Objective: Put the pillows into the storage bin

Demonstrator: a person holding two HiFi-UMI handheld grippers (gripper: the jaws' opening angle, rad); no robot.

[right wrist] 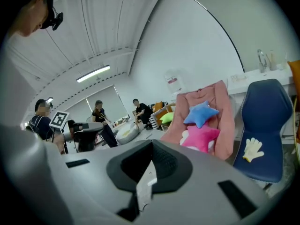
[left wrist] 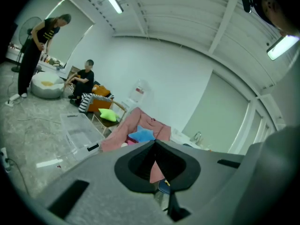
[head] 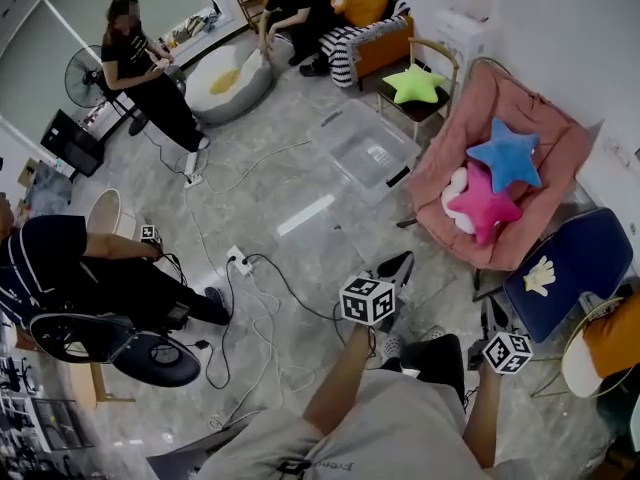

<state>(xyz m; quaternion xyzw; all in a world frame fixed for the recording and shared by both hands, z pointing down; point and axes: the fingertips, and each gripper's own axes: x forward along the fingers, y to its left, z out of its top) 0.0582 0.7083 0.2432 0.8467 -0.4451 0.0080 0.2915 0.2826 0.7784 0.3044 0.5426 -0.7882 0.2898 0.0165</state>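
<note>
both tongs are closed with nothing between them. the left tongs (head: 400, 261) and right tongs (head: 489, 315) are held low in front of the person, over the floor (head: 270, 188). the blue star pillow (head: 508, 155) lies against the pink star pillow (head: 483, 208) in the pink chair (head: 545, 118), and a white pillow (head: 455, 190) touches the pink one. a green star pillow (head: 416, 83) sits on a wooden chair (head: 452, 63) further back. the clear bin (head: 365, 148) stands on the floor, just left of the pink chair and near the wooden chair, well apart from both tongs.
</note>
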